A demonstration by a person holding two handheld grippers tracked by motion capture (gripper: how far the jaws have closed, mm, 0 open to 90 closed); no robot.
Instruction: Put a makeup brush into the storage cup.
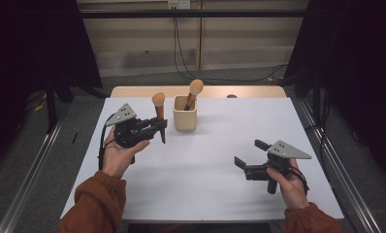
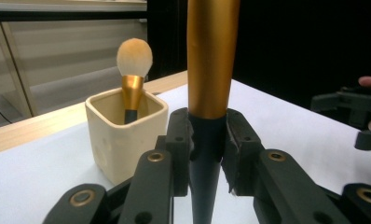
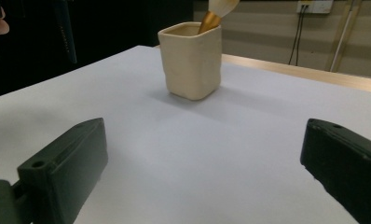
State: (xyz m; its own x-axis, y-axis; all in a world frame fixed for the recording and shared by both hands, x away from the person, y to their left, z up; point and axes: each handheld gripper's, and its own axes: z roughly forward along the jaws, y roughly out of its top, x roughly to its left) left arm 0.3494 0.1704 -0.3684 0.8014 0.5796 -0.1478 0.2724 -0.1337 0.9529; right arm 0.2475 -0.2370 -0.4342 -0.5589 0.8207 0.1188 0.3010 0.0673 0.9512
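Note:
My left gripper is shut on a makeup brush and holds it upright just left of the cream cup. In the left gripper view the brush's gold and black handle stands clamped between the jaws. A second brush leans inside the cup, its fluffy head above the rim. My right gripper hovers at the right of the table, jaws wide apart with nothing between them; the cup stands ahead of it.
The white table top has a wooden strip along its far edge. Cables run down the back wall. Dark curtains flank both sides. In the left gripper view the other hand's gripper shows at the right.

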